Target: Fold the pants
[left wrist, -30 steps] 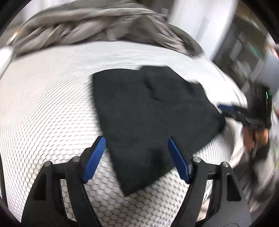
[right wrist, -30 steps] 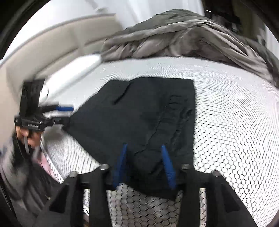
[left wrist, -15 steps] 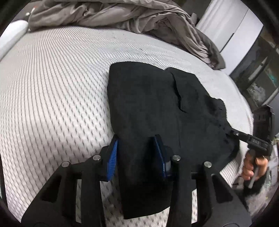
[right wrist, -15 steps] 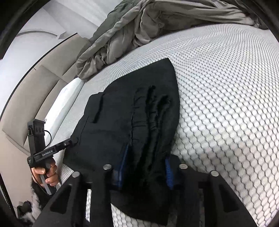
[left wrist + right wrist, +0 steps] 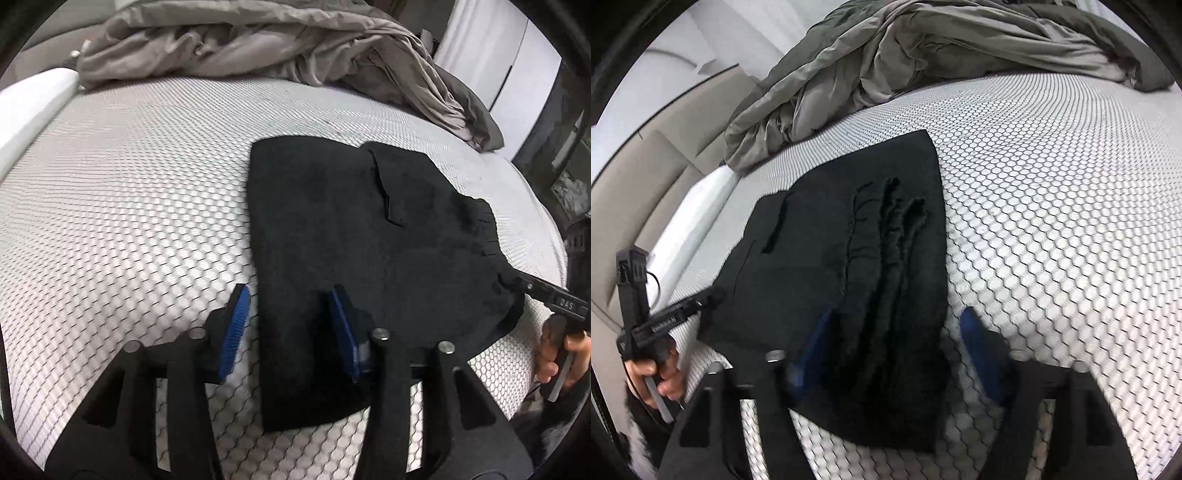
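I had the pants (image 5: 351, 221) lying flat and already doubled up into a dark slab on the mattress (image 5: 129, 192), near its front edge and toward the right corner as my left camera saw it. Their long side ran across in front of me, from one gripper to the other, so each gripper sat at one short end.

My left gripper (image 5: 291, 328) was open to a middling width. One blue pad rested over the cloth and the other over bare mattress just beside the edge, so the pads straddled that edge and gripped nothing.

My right gripper (image 5: 894, 350) was spread wider, straddling the rumpled end with the frayed hems, and it was not clamped either.

Both grippers were about equally near their own ends. I judged the next fold would turn on that long axis, carrying one short end over toward the other.

A heaped grey duvet (image 5: 923, 62) lay along the far edge, well apart from the pants.
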Demonstrator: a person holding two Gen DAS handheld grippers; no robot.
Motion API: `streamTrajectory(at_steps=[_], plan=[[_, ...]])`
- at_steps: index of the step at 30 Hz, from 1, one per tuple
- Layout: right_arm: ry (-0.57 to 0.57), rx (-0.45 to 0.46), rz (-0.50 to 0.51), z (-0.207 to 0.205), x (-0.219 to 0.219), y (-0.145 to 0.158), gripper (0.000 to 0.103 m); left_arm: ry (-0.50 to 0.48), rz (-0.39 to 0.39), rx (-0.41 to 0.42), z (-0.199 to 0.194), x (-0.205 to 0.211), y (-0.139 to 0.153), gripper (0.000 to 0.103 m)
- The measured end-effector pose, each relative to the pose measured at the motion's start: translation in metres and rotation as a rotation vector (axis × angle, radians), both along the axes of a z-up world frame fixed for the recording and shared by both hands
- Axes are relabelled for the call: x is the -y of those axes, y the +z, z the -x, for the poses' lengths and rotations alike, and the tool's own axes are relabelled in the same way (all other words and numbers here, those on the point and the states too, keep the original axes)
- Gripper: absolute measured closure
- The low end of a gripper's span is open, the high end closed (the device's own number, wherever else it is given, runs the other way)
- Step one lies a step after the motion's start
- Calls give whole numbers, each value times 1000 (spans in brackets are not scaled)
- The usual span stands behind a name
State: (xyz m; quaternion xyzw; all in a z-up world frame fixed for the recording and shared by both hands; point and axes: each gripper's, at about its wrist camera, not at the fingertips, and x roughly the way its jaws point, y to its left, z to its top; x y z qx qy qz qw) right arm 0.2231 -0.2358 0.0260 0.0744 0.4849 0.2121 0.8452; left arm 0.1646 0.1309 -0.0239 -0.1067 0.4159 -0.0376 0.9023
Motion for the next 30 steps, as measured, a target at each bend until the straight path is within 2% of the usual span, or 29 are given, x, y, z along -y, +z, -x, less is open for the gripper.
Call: streamTrajectory(at_steps=[2,3,4,5,7,9,10,13,18,24,30], plan=[[7,31,45,7,1,3,25,28,-17,41,14,1,6,35],[6,53,67,13,3,5,24,39,-21,68,24,1,11,30],[9,97,95,24,5,11,24,46,-24,101,33,5,16,22],[15,127,109,30,4,16,23,45,-26,124,40,9,20,18],[37,182,116,45,2,26,11,47,-35,162,54,17,26,16],[51,217,107,57,1,32,0,50,-47,195,65,28,32,9],[53,230,100,63,1,34,0,50,-51,222,71,33,34,2],[69,285,74,81,2,42,0,57,-79,298,85,50,42,1],[54,390,20,99,8,58,0,79,-104,324,109,67,53,1],[43,393,-24,98,9,65,0,87,-167,359,113,76,57,1],[53,390,-21,100,4,66,0,84,-123,345,112,71,54,1]])
